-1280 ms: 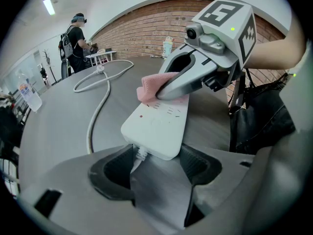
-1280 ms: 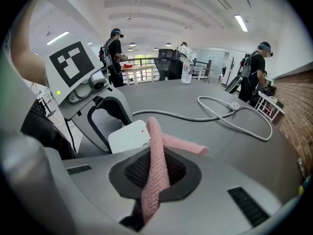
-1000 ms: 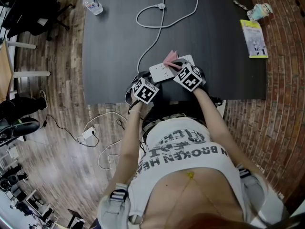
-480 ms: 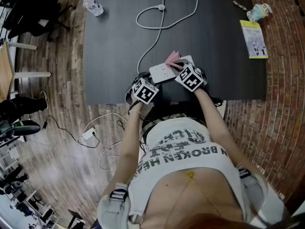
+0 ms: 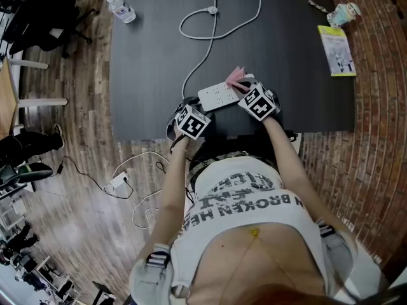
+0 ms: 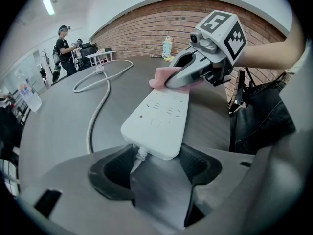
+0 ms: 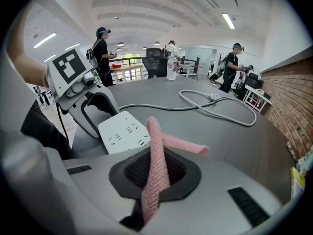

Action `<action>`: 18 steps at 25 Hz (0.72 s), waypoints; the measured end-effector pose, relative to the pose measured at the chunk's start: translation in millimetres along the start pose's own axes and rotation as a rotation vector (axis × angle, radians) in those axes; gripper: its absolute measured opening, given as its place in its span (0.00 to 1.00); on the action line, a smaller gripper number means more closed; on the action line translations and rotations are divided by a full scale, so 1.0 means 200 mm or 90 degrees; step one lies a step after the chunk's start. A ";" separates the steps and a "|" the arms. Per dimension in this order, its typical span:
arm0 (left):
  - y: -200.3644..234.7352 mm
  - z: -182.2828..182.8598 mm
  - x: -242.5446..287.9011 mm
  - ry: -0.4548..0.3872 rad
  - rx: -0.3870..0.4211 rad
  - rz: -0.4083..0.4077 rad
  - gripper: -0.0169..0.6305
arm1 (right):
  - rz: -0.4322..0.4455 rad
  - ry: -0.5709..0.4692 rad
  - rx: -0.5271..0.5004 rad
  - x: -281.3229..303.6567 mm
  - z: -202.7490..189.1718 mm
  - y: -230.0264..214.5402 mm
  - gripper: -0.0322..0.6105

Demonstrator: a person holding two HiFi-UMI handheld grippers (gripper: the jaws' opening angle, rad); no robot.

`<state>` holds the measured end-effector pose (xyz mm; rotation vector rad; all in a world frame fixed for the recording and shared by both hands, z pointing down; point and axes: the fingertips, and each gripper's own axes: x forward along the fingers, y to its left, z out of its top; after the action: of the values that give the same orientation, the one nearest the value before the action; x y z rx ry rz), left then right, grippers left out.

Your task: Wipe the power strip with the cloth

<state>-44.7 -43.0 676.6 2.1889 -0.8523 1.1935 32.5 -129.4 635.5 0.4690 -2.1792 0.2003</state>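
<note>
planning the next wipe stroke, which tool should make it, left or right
Right. The right tool grips the cloth, which rests on the strip's far end. The left tool clamps the strip's cord end to steady it and holds no cloth.

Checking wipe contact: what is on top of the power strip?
The right gripper holds the pink cloth on the far end of the power strip. Its other sockets are bare; whatever lies beneath the cloth is hidden.

Water bottle (image 5: 121, 8) on dark table (image 5: 146, 62) corner, yellow booklet (image 5: 335, 51) at right edge, white adapter (image 5: 119, 180) on floor (image 5: 76, 221)
</note>
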 end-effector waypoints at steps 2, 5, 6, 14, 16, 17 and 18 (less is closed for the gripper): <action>0.00 0.00 0.00 0.000 -0.001 0.000 0.46 | -0.002 0.002 -0.001 0.00 -0.01 -0.01 0.07; 0.00 0.00 0.01 0.002 -0.001 0.004 0.46 | -0.008 0.004 -0.002 -0.01 -0.02 -0.03 0.08; 0.01 0.00 0.01 0.003 0.000 0.005 0.46 | -0.009 0.004 -0.003 -0.02 -0.03 -0.03 0.08; 0.00 0.00 0.00 0.006 0.000 -0.001 0.46 | -0.019 0.013 -0.004 -0.03 -0.04 -0.05 0.08; 0.00 0.00 0.00 0.007 0.000 -0.002 0.46 | -0.025 0.016 -0.003 -0.04 -0.05 -0.07 0.08; 0.00 0.00 0.00 0.007 0.000 -0.002 0.46 | -0.029 0.015 -0.002 -0.05 -0.06 -0.08 0.08; 0.00 0.00 0.00 0.007 0.000 -0.002 0.46 | -0.033 0.015 0.002 -0.06 -0.07 -0.10 0.08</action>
<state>-45.0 -42.8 676.9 2.1819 -0.8449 1.2032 56.4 -139.9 634.1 0.5220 -2.1410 0.1796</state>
